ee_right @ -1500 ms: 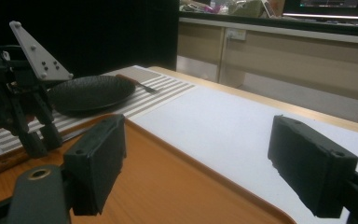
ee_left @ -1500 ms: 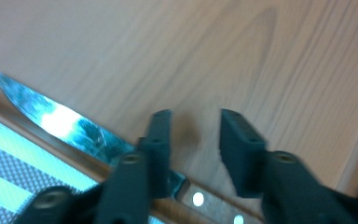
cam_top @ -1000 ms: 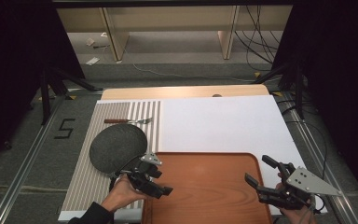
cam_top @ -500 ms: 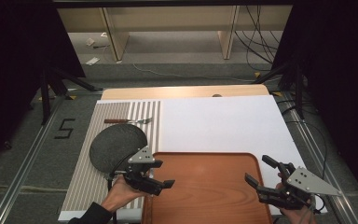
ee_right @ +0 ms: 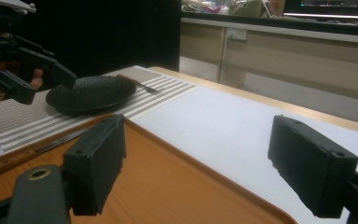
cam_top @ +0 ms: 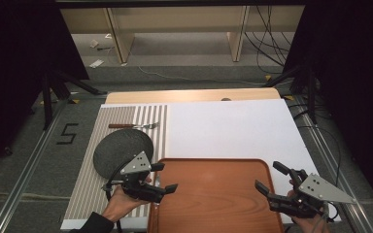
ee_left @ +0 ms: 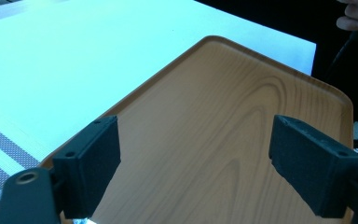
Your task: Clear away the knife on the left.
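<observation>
My left gripper (cam_top: 161, 177) hangs over the near left corner of the brown wooden tray (cam_top: 213, 194), its jaws spread wide with nothing between them; in the left gripper view I see the tray's grain (ee_left: 242, 140) running out ahead of the jaws and the white board (ee_left: 74, 60) beyond the tray's far rim. My right gripper (cam_top: 272, 178) sits at the tray's near right corner, jaws likewise spread and empty, pointing left across the tray toward the other gripper. In the right gripper view the tray's edge (ee_right: 177, 154) passes between the jaws, the white board (ee_right: 242, 121) lies past it, and farther off beyond the left jaw sits a dark round plate (ee_right: 91, 92) on the striped mat (ee_right: 37, 121). A fork (cam_top: 133, 125) with a wooden handle lies on the mat just past the plate (cam_top: 123, 149). A knife (ee_right: 32, 150) rests by the tray's rim, close beside the left jaw. The desk (cam_top: 189, 95) shows as a pale wooden strip behind the board.
</observation>
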### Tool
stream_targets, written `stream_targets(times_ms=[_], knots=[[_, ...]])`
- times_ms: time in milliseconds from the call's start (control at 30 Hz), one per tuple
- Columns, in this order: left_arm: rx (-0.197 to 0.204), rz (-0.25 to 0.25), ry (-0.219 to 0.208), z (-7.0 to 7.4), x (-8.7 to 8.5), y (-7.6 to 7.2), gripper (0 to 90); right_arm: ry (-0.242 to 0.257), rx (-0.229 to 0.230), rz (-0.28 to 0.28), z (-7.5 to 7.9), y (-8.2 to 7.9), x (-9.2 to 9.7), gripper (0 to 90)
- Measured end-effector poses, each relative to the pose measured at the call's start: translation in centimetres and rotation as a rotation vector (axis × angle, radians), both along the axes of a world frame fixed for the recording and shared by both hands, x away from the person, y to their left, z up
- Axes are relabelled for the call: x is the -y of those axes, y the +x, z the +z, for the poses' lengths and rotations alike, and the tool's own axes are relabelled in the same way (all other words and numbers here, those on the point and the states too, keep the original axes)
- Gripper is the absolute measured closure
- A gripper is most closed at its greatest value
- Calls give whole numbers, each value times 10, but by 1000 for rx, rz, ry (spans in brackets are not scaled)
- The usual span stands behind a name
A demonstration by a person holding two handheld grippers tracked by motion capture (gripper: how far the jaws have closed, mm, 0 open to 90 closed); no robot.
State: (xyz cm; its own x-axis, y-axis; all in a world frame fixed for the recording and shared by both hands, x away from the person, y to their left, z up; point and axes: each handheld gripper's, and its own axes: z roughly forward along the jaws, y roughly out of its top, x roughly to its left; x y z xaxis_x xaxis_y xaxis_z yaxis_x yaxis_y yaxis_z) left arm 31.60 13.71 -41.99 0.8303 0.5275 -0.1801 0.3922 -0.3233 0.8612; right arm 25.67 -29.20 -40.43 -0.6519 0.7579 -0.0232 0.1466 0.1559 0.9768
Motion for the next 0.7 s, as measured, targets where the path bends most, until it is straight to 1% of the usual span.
stream_targets(times_ms=[100,167,333,367,467,533,700], knots=[[20,10,-11,0,-5,-2,162,0,1,0,0,0,0,201],[21,14,-13,-1,-6,-3,163,0,0,1,0,0,0,201],[40,25,-17,-2,-12,-5,163,0,0,1,0,0,0,201],[48,30,-16,-2,-14,-6,163,-1,1,2,0,0,0,201],[52,30,-19,-2,-16,-7,163,0,1,2,0,0,0,201],[58,37,-15,-3,-17,-8,163,0,1,2,0,0,0,201],[68,51,-24,-3,-21,-9,164,3,4,4,0,0,0,202]])
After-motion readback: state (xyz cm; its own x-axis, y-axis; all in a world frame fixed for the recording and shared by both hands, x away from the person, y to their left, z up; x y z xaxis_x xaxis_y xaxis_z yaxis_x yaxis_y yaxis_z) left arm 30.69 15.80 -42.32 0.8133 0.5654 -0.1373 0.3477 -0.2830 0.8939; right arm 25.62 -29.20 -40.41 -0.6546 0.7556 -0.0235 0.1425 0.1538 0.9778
